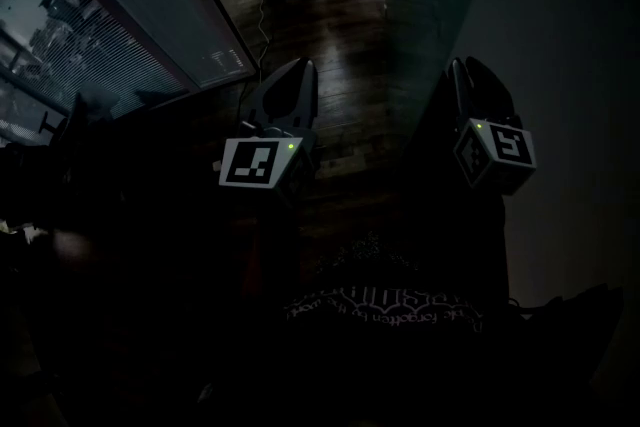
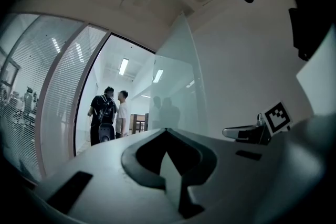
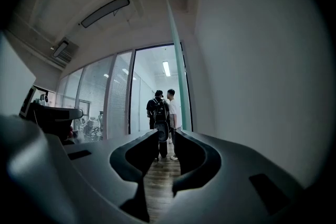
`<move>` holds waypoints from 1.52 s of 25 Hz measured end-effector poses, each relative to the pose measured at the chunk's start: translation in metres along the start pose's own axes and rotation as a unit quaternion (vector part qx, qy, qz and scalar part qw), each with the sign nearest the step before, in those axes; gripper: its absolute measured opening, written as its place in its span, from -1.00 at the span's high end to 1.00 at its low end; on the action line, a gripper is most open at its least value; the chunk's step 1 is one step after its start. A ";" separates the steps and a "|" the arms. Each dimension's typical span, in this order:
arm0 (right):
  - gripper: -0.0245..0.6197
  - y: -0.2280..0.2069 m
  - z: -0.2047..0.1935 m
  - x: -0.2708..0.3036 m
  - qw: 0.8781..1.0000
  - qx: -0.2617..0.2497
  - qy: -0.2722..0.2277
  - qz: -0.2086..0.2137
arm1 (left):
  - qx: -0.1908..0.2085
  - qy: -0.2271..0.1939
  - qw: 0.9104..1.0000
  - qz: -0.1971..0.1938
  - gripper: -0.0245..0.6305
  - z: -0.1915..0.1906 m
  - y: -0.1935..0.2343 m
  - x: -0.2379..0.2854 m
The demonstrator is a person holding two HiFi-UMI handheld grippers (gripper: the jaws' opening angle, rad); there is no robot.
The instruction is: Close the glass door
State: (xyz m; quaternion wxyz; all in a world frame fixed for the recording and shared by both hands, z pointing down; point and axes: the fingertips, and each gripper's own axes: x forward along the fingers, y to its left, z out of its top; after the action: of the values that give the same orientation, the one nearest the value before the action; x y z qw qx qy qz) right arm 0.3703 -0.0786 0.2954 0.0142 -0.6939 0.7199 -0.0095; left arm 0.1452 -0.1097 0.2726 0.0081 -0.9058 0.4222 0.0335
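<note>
Glass door [image 2: 176,86] stands open by the wall [image 2: 247,71], closing not begun; my left gripper [image 2: 167,132] is pinched empty, right gripper [image 3: 166,135] slightly parted, empty.

Both level, left hand-held gripper [image 1: 303,65] closed, right hand-held gripper [image 1: 460,65] jaws apart

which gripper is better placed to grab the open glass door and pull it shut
Right, probably. The right gripper stands nearest the glass door by the wall, jaws apart and empty. The left gripper is farther off, jaws together.
</note>
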 end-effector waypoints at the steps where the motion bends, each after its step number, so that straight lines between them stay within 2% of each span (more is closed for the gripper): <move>1: 0.68 -0.003 0.000 0.005 1.000 0.000 0.002 0.001 | 0.001 -0.001 1.000 0.002 0.94 0.001 0.002 0.003; 7: 0.60 -0.024 -0.007 0.043 1.000 -0.008 0.015 0.001 | 0.003 -0.003 1.000 0.021 0.94 -0.001 0.016 0.017; 12: 0.50 -0.032 -0.009 0.076 0.999 -0.013 0.027 0.029 | 0.000 0.002 0.999 0.033 0.94 -0.002 0.026 0.038; 20: 0.47 -0.024 -0.020 0.077 0.998 0.012 0.020 0.058 | 0.003 0.008 0.999 0.047 0.94 -0.018 0.033 0.041; 31: 0.42 0.007 -0.015 0.080 0.993 -0.010 0.037 0.109 | 0.004 0.009 0.999 0.046 0.94 -0.012 0.033 0.046; 38: 0.42 0.026 -0.010 0.082 0.988 -0.019 0.039 0.150 | 0.008 0.009 0.998 0.066 0.94 -0.007 0.035 0.041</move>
State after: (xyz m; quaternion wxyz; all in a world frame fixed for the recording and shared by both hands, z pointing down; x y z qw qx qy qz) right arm 0.3415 -0.1593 0.3039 -0.0264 -0.5772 0.8159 -0.0206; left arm 0.1453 -0.1635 0.2768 0.0097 -0.8761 0.4815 0.0225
